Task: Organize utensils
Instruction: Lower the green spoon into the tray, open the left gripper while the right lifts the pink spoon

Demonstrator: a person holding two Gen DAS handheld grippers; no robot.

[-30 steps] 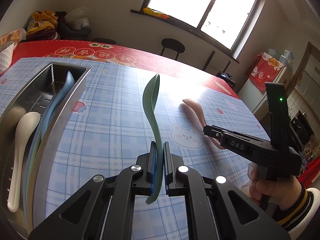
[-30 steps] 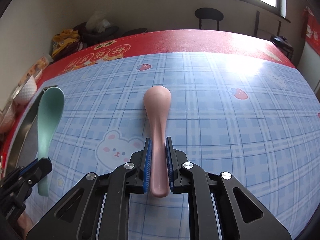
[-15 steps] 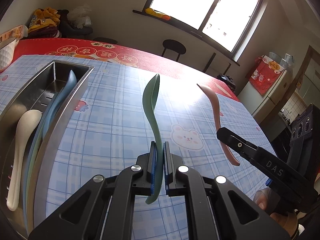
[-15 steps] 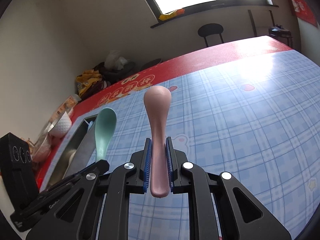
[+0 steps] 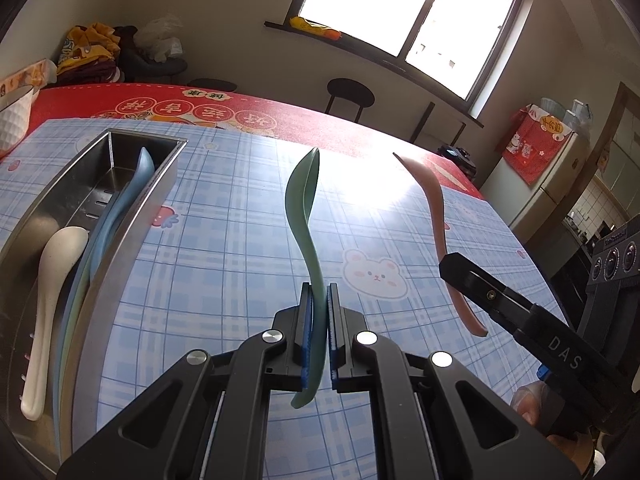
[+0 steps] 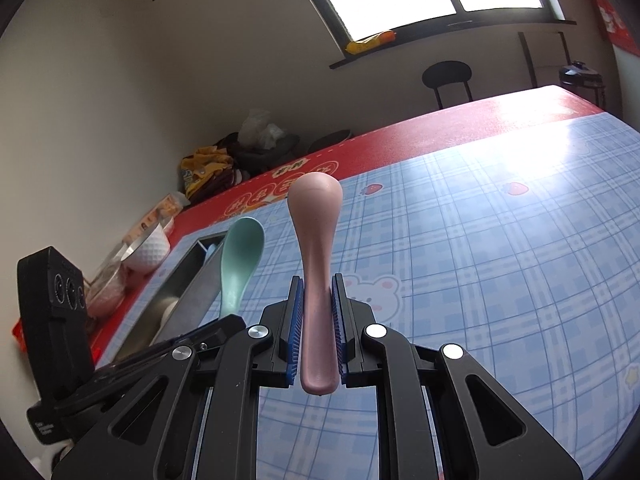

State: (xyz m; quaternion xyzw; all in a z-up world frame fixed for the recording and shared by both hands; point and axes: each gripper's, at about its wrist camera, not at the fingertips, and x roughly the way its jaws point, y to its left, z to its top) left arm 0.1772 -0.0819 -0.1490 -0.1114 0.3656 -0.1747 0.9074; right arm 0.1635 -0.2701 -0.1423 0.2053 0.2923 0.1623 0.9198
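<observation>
In the left wrist view, the left gripper (image 5: pixel 319 312) sits at bottom centre with its blue pads pinching the handle of a green spoon (image 5: pixel 305 216). The spoon stands edge-on, its bowl rising toward mid-frame above the blue plaid tablecloth (image 5: pixel 224 248) and its handle tip hanging below the pads. At the left of the frame a stainless steel tray (image 5: pixel 132 220) lies on the cloth, holding a white spoon (image 5: pixel 48 280) along its near left part and a blue spoon (image 5: pixel 128 196) leaning against its right wall. At the right of the frame the right gripper (image 5: pixel 460 276) reaches in from the lower right edge, clamped on a pink spoon (image 5: pixel 432 208) that is held clear of the cloth, bowl end toward the window.

In the right wrist view, the right gripper (image 6: pixel 316 328) fills bottom centre, its pads pressed on the pink spoon's (image 6: pixel 316 248) handle with the bowl back facing the camera at mid-frame. Just left of it stands the green spoon (image 6: pixel 240 256), bowl up, held by the left gripper (image 6: pixel 224 324), whose black finger shows at lower left. Behind that the tray (image 6: pixel 188 280) runs toward the upper left, and a white bowl (image 6: pixel 148 248) sits beyond it on the red table edge (image 6: pixel 440 128).
</observation>
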